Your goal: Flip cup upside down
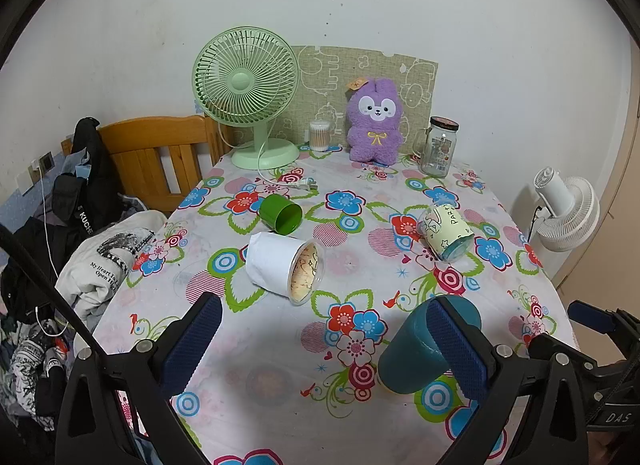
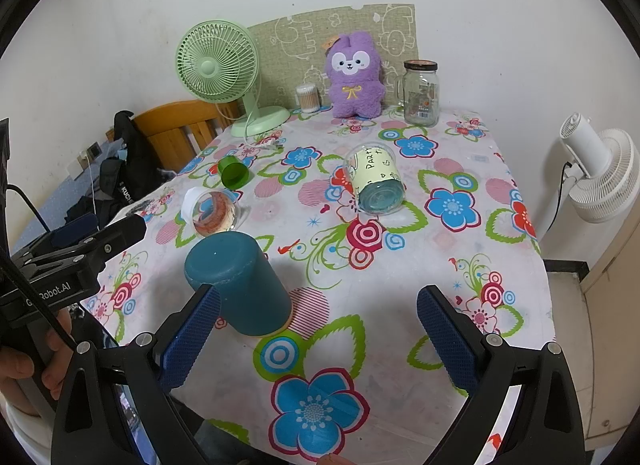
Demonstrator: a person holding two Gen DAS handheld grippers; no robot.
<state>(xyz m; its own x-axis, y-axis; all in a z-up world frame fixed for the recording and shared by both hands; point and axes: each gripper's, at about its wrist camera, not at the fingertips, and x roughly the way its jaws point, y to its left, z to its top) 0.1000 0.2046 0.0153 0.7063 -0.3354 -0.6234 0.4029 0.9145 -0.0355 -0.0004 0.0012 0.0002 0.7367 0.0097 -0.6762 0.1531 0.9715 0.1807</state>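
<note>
Teal cup [image 2: 240, 285] stands mouth-down on the table [image 2: 400, 345], apparently already flipped. Both tongs, left [image 1: 324, 345] and right [image 2: 320, 341], gape released, holding nothing.

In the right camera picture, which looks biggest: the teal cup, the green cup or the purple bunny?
1. Teal cup, though it is nearest the camera, which helps.
2. Purple bunny.
3. Green cup, clearly the smallest.

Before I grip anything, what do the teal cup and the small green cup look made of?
The dark teal cup, standing upside down, looks like matte plastic or silicone: dull, opaque, no glare. The small green cup, lying on its side, looks like glossy hard plastic, though the sheen could be painted metal.
</note>
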